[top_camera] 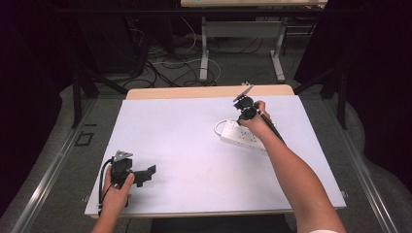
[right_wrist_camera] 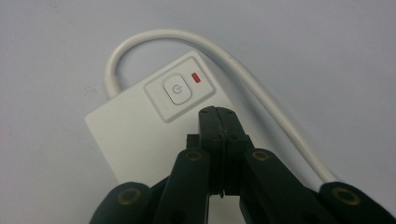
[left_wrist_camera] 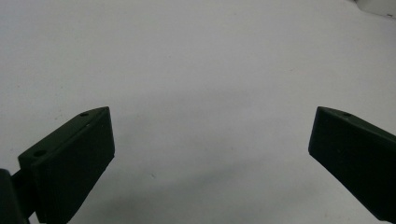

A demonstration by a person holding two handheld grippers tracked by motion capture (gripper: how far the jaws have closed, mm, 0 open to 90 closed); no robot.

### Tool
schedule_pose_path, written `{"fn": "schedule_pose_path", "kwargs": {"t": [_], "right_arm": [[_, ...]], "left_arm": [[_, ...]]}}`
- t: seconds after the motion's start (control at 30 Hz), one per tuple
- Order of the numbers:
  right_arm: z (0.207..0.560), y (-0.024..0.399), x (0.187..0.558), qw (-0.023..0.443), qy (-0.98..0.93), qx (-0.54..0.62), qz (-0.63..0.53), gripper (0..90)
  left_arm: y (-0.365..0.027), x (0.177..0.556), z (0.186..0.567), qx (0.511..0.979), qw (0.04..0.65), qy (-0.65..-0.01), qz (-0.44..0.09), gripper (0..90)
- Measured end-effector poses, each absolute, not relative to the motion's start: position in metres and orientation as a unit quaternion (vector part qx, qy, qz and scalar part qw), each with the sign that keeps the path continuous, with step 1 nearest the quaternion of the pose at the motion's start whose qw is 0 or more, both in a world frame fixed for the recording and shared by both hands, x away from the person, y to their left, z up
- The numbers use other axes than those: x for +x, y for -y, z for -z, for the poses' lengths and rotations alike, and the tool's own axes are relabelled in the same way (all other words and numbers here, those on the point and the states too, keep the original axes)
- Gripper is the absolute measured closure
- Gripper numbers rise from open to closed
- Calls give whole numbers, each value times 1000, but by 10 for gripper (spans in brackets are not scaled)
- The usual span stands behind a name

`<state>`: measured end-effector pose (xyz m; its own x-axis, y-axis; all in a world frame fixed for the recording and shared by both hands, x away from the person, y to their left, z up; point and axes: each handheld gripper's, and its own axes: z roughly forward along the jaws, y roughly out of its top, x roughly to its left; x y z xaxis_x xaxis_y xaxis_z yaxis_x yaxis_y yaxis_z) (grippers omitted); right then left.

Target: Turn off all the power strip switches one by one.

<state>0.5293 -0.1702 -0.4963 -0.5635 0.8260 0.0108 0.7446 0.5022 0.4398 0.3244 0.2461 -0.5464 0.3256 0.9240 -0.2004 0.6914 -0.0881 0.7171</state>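
Worktop: a pale lavender-white worktop [top_camera: 194, 145] with a light wooden strip along its far edge; the sheet is plain and matte, with a few faint specks in the left gripper view.
Room: dim, with dark hangings at both sides, a grey floor, and a tangle of cables [top_camera: 165, 68] on the floor beyond the worktop – behind them stand the white legs of a second table [top_camera: 243, 29].
Count: one power strip, one cord, one button, one red light, two grippers, two hands.
Power strip: a white power strip [top_camera: 241, 136] lies flat on the right half of the worktop, well apart from the left gripper; its white cord [right_wrist_camera: 252, 79] leaves the end near the button and loops round beside the body.
Button: a rounded square power button [right_wrist_camera: 178, 89] sits in a recessed panel at the strip's end, with a small red light [right_wrist_camera: 196, 77] just beside it.
Right gripper: the right gripper [right_wrist_camera: 218, 114] is held by the right hand [top_camera: 257, 121] over the strip's button end – its jaws are pressed together with nothing between them, the tips just short of the button panel; whether they touch the strip cannot be told.
Left gripper: the left gripper [top_camera: 145, 174] rests low at the near left of the worktop in the left hand [top_camera: 119, 191]; its jaws stand wide apart, holding nothing, with bare worktop between them.
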Motion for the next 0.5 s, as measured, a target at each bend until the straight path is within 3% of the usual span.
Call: {"fn": "schedule_pose_path", "kwargs": {"t": [0.5], "right_arm": [[501, 200, 527, 103, -855, 472, -188, 900]], "left_arm": [[-244, 325, 547, 723, 376, -559, -155, 4]]}}
